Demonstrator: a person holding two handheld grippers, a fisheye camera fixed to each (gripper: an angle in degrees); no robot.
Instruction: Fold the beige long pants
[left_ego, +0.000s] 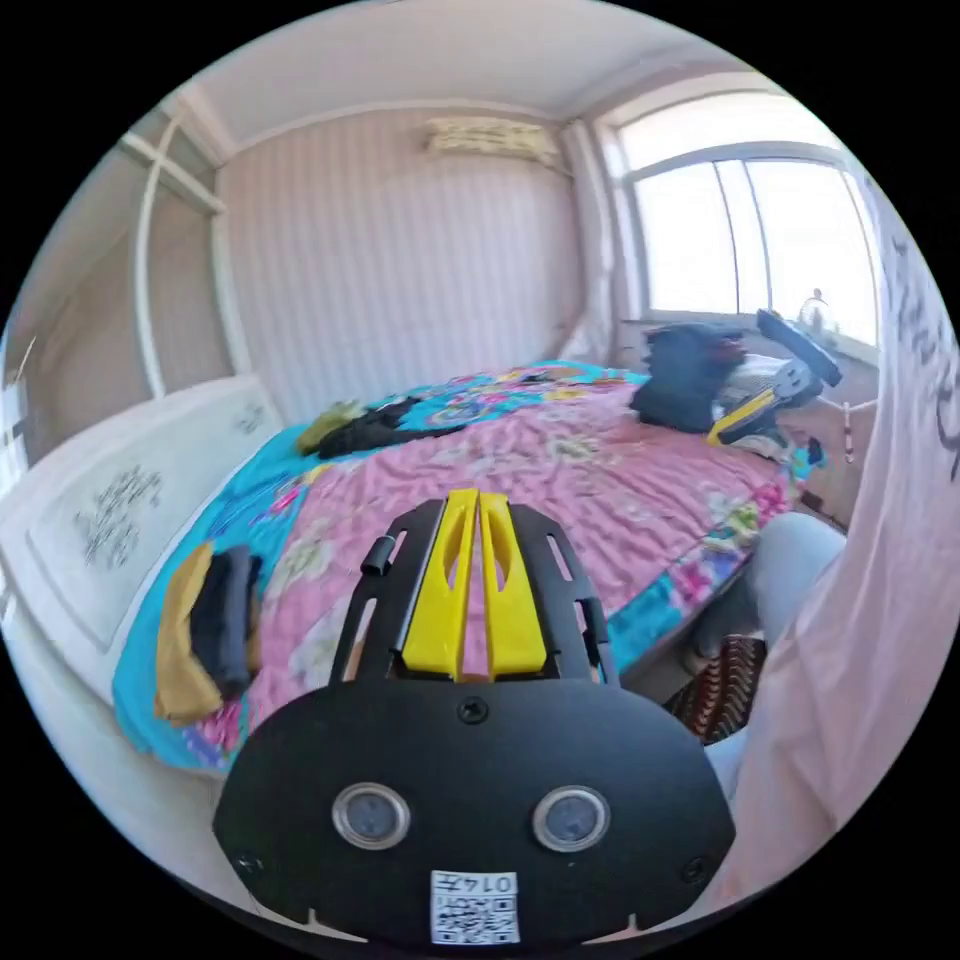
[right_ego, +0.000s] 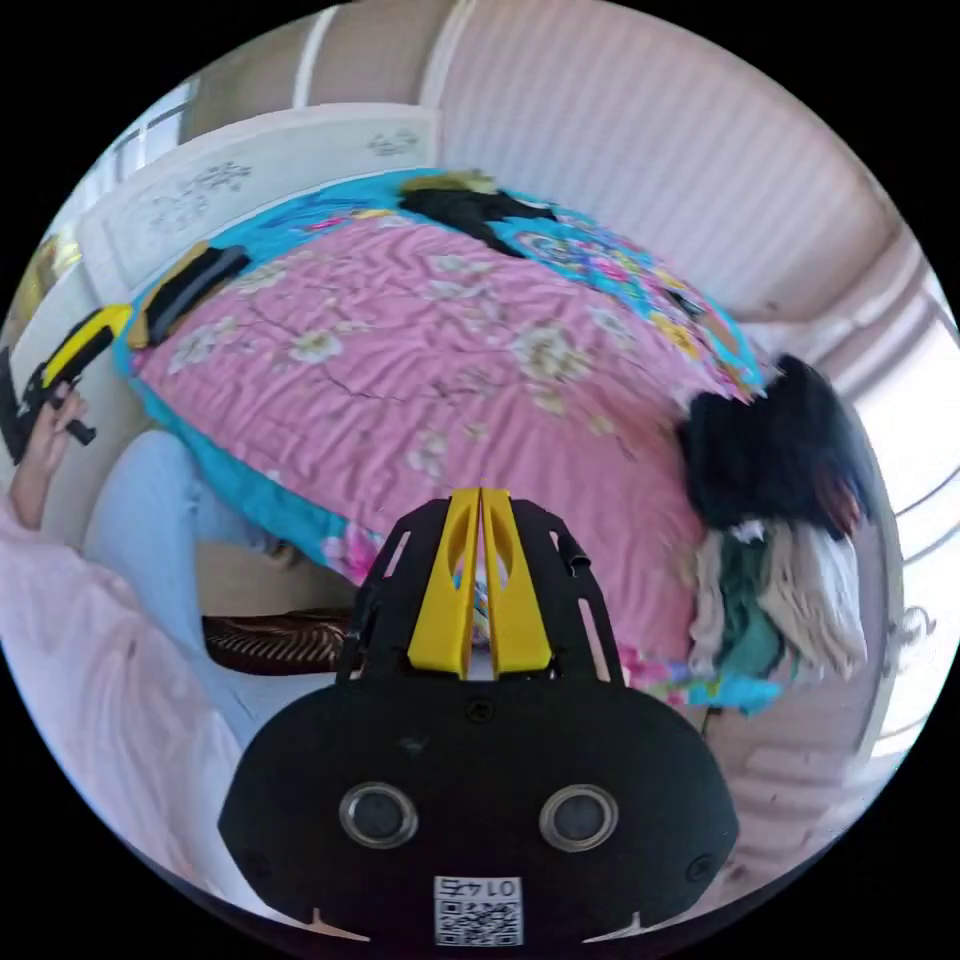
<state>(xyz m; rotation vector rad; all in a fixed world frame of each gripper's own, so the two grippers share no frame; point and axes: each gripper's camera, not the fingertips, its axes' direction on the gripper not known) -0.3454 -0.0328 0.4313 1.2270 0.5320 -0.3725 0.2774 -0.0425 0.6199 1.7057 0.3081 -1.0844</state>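
- Beige long pants cannot be picked out for certain; a pale beige garment (right_ego: 815, 590) hangs in the clothes pile at the bed's edge in the right gripper view, under a dark heap (right_ego: 775, 455) and beside a green piece (right_ego: 745, 600).
- Left gripper view, from the left: a white headboard (left_ego: 120, 500) with a dark scroll pattern stands at the bed's end, with a white frame against the striped wall (left_ego: 400, 260) behind it.
- Just beside the headboard, a mustard cloth and a dark folded piece (left_ego: 215, 625) lie stacked on the blue border of the bedspread.
- Along the far edge lies a dark garment with a yellow-green one (left_ego: 365, 425).
- The pink flowered bedspread (left_ego: 560, 480) covers the bed, wrinkled and bare in the middle.
- The left gripper (left_ego: 478, 500) hangs above it, its yellow jaws closed together on nothing.
- Farther right, the dark heap sits near a bright window (left_ego: 750, 235), with the right gripper (left_ego: 745, 420) in front of it.
- At the right edge is a person's pink sleeve (left_ego: 880, 560) and pale trouser leg.
- Right gripper view: the left gripper shows at the far left in a hand (right_ego: 45, 440); the right gripper's own jaws are closed and empty above the bedspread.
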